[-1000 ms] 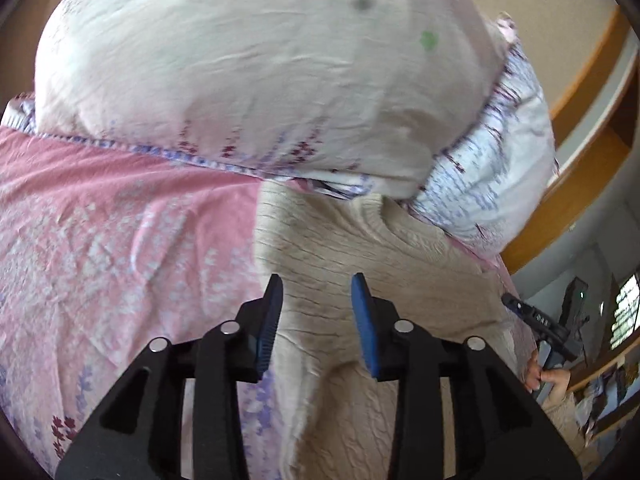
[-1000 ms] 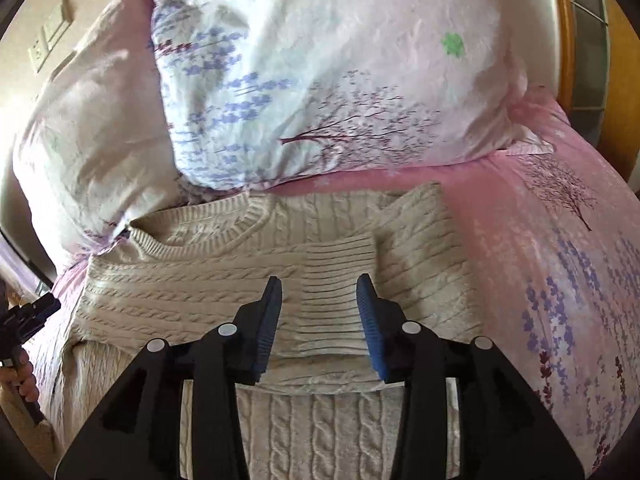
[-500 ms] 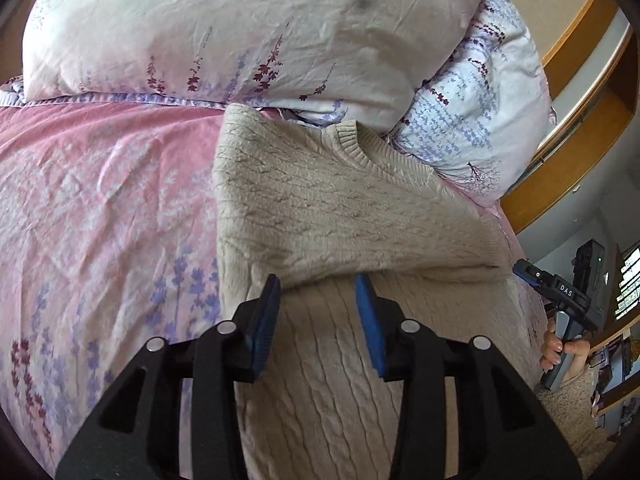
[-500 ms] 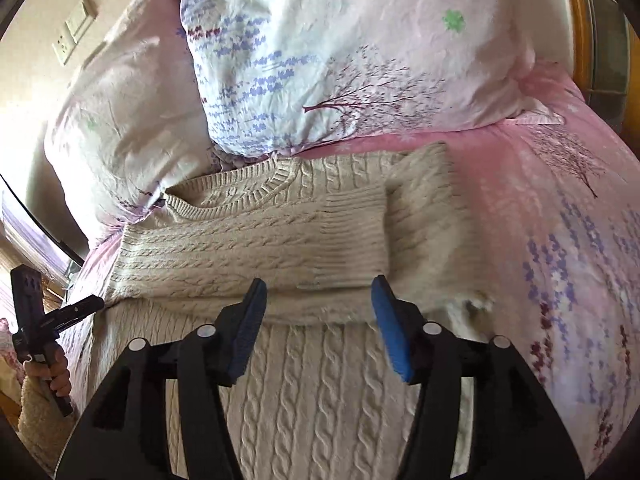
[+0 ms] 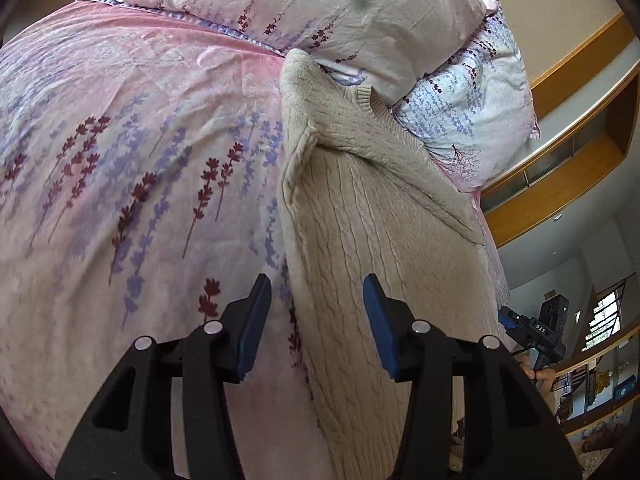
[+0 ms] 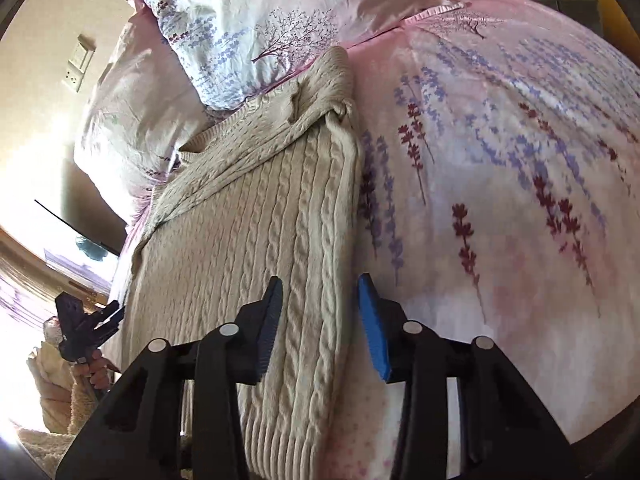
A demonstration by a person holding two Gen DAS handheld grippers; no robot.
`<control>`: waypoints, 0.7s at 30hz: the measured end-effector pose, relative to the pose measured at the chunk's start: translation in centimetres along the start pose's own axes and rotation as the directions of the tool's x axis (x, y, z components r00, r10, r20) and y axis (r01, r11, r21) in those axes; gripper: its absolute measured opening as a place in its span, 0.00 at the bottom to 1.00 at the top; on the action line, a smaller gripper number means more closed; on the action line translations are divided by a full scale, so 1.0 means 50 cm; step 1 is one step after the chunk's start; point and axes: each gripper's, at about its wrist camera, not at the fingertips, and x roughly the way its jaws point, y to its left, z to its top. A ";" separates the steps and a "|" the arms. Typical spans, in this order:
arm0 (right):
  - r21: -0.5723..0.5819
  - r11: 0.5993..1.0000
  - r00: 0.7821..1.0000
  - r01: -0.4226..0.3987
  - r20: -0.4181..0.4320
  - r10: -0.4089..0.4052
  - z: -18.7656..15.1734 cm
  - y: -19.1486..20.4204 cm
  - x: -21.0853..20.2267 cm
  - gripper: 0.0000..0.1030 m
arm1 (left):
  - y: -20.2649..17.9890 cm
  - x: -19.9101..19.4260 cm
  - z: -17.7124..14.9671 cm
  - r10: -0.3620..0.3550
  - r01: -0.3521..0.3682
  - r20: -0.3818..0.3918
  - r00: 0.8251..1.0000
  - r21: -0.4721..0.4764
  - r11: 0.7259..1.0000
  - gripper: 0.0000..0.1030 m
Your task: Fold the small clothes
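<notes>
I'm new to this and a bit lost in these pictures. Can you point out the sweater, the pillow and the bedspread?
sweater (image 6: 256, 240): right wrist view, on its cable-knit body.
pillow (image 6: 248, 20): right wrist view, on its flowered front.
bedspread (image 5: 140, 140): left wrist view, on a bare pink stretch.

Daylight, bright | glare blown out lower left, right view | fisheye edges warped | knit perhaps slightly blurred

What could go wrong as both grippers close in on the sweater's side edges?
1. The left gripper, jaws opening, straddles the sweater edge and the bedsheet; it may pinch sheet too.
2. The right gripper, jaws closing, sits over the thick cable-knit edge; it may catch only the top layer.
3. The folded-in sleeves lie loose and could slip out on lifting.
</notes>
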 end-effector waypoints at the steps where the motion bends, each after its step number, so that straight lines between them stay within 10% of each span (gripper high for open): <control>1: 0.017 0.999 0.999 -0.033 -0.009 0.033 -0.013 -0.003 -0.002 0.30 | -0.001 -0.002 -0.011 -0.021 0.021 -0.003 1.000 -0.010 1.000 0.44; 7: 0.067 0.981 0.982 -0.180 -0.039 0.183 -0.084 -0.009 -0.011 0.17 | -0.006 -0.023 -0.082 -0.122 0.119 -0.041 0.992 -0.053 0.991 0.25; 21: 0.014 0.966 0.963 -0.257 -0.081 0.257 -0.132 0.018 -0.008 0.13 | -0.050 -0.026 -0.158 -0.169 0.164 -0.108 0.980 -0.054 0.985 0.19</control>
